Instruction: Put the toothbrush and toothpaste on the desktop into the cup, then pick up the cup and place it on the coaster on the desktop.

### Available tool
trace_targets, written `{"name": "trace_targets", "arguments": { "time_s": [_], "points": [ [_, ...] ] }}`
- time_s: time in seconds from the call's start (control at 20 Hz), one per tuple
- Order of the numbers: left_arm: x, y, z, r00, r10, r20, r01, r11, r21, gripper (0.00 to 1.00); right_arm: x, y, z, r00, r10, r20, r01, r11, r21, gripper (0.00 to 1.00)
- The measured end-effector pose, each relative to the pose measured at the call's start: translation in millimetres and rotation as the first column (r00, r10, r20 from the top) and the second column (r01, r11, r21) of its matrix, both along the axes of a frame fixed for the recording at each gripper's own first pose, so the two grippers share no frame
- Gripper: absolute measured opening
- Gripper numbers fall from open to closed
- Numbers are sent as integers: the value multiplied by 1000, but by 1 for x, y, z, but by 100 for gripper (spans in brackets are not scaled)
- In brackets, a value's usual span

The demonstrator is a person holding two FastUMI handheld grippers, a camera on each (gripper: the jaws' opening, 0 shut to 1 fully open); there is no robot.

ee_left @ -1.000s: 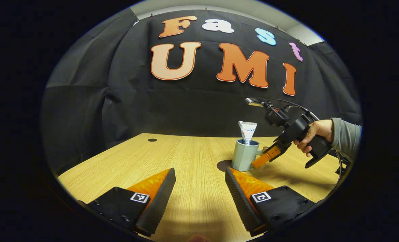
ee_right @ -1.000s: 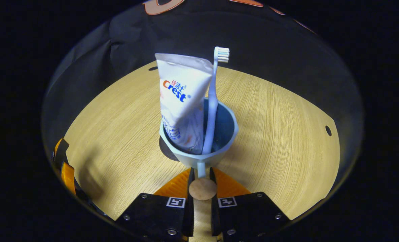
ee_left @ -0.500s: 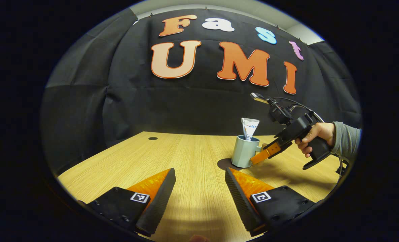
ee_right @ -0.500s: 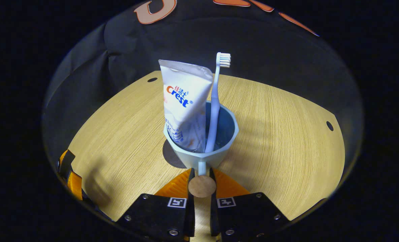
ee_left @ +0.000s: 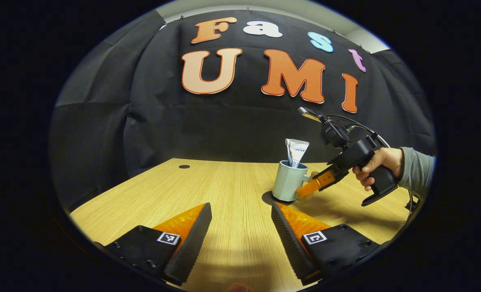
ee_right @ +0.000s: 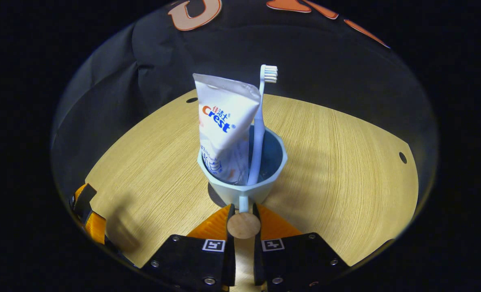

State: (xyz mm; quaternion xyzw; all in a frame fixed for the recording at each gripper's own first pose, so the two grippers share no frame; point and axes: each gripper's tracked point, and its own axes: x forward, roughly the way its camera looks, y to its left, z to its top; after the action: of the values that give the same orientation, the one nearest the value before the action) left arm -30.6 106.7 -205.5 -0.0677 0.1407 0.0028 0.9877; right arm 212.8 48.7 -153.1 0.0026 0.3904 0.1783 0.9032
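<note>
Both right jaws clamp the cup (ee_right: pixel 242 172) handle; toothpaste (ee_right: pixel 223 129) and toothbrush (ee_right: pixel 260 125) stand inside. I'd lower it level onto the coaster (ee_left: pixel 269 198). My left jaws stand apart.

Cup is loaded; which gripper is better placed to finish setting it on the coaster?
Right. The right gripper is shut on the handle of the cup, which holds the toothpaste and toothbrush at the coaster. The left gripper is open, nearer the desk's front edge.
</note>
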Motion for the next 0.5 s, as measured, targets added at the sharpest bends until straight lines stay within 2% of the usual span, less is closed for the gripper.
{"name": "trace_targets", "arguments": {
  "time_s": [0.3, 0.5],
  "points": [
    [0, 1, -2, 1000, 10, -7, -10, 1000, -2, 94, 1, -3, 1, 1000, 19, 0, -19, 999, -29, 18],
    [1, 1, -5, 1000, 21, -17, -21, 1000, -2, 94, -2, -3, 2, 1000, -4, -1, 4, 1000, -17, 18]
  ]
}}
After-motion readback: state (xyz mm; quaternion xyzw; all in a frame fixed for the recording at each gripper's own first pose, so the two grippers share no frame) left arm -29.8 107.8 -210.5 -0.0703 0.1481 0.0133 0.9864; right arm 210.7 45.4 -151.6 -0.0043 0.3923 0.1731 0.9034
